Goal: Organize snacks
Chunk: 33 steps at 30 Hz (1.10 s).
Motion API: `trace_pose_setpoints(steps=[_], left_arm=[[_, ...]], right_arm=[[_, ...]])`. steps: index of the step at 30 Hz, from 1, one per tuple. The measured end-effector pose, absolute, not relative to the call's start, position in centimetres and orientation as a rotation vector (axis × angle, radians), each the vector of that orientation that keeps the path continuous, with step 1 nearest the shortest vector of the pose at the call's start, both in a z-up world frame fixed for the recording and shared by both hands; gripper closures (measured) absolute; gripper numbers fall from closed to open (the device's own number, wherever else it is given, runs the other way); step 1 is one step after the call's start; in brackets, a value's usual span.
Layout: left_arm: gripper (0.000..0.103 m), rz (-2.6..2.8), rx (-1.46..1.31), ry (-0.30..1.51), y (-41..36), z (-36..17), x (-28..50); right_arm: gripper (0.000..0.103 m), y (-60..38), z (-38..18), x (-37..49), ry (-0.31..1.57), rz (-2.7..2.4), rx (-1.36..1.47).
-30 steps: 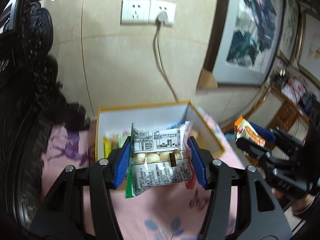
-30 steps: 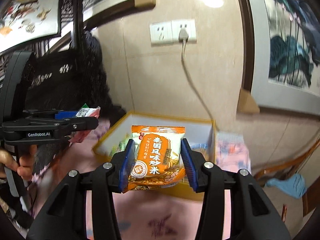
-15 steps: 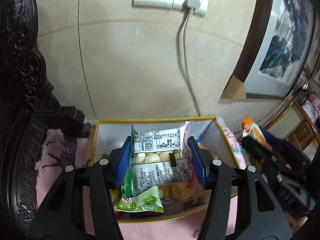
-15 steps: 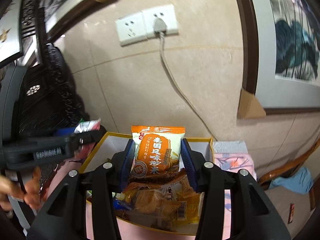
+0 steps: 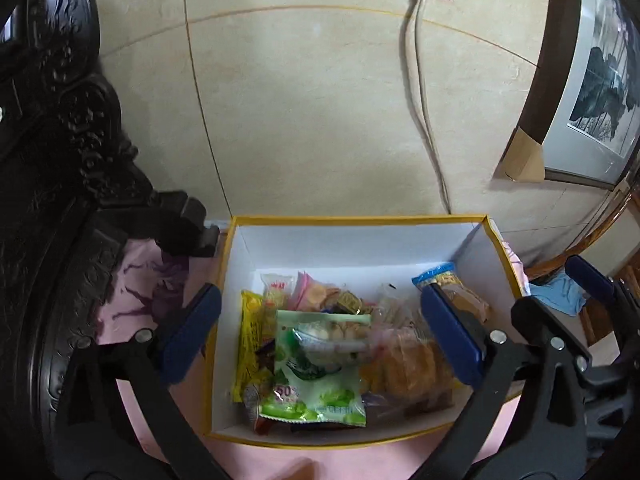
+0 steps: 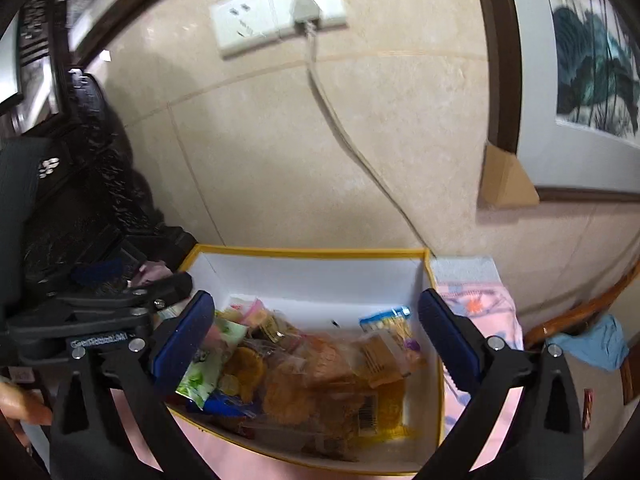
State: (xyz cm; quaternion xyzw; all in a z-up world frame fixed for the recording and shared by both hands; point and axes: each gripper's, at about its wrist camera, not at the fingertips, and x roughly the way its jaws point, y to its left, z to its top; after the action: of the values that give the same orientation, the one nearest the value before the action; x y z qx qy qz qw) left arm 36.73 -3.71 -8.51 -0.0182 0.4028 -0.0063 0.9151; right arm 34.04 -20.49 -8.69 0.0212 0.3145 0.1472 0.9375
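A white box with a yellow rim [image 5: 360, 221] [image 6: 312, 254] stands against the wall and holds several snack packets. A green packet [image 5: 316, 376] lies at its front, orange cracker packs [image 5: 408, 364] [image 6: 312, 376] lie in the middle, and a blue-edged packet [image 5: 448, 284] [image 6: 390, 322] lies at the back right. My left gripper [image 5: 320, 334] hovers over the box, open and empty. My right gripper [image 6: 316, 334] hovers over the box, open and empty. The left gripper also shows in the right wrist view [image 6: 132, 300].
The box rests on a pink flowered cloth [image 6: 480, 308]. Dark carved wooden furniture [image 5: 60, 160] stands at the left. A cable [image 5: 428, 120] hangs from a wall socket [image 6: 280, 12] behind the box. A framed painting [image 5: 592, 80] leans at the right.
Both grippers moved forward over the box and opened. The white-labelled packet left the left gripper and the orange packet left the right gripper; both now lie in the box.
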Motion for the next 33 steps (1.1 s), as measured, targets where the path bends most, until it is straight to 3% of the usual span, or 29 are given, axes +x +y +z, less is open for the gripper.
trace_pose_setpoints(steps=[4, 33], left_arm=[[0.002, 0.006, -0.05, 0.852, -2.9, -9.2, 36.7], [0.002, 0.011, -0.008, 0.827, -3.4, -8.2, 34.3]], right_arm=[[0.001, -19.4, -9.4, 34.3, 0.761, 0.305, -0.005], [0.001, -20.9, -9.5, 31.1, 0.768, 0.243, -0.012]])
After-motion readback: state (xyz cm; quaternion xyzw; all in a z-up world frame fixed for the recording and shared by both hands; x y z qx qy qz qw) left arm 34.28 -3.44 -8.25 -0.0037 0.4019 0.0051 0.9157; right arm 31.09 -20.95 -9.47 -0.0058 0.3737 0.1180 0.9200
